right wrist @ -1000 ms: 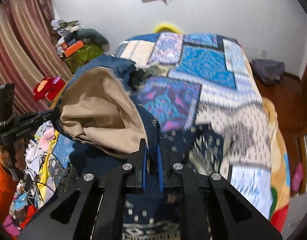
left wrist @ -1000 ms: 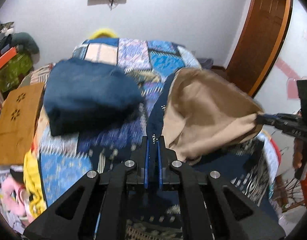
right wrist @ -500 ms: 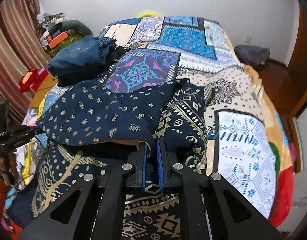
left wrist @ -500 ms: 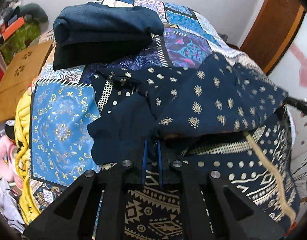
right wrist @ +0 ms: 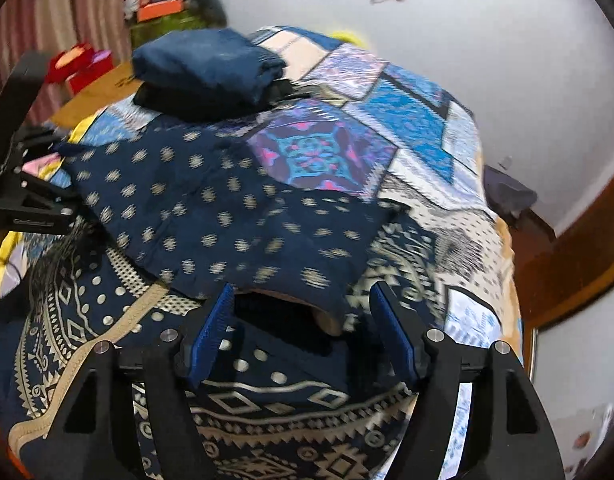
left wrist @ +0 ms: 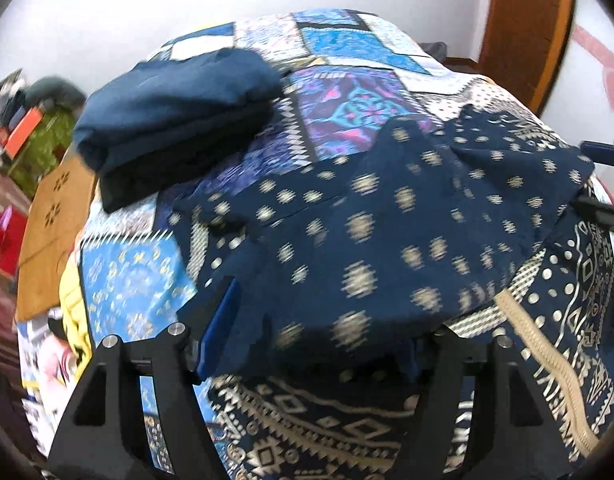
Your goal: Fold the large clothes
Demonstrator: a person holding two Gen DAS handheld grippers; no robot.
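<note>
Both tongs are opening: the left tongs [left wrist: 319, 344] straddle the near edge of the folded-over navy patterned garment [left wrist: 387, 232], whose cloth lies between the blue pads, seemingly no longer pinched though blur blunts that edge, and the right tongs [right wrist: 307, 332] stand wide over the same fold's hem without pressing it. The garment lies spread on the patchwork bed [right wrist: 407, 128], near the front. Farther back sits a folded blue pile [left wrist: 175, 108].
</note>
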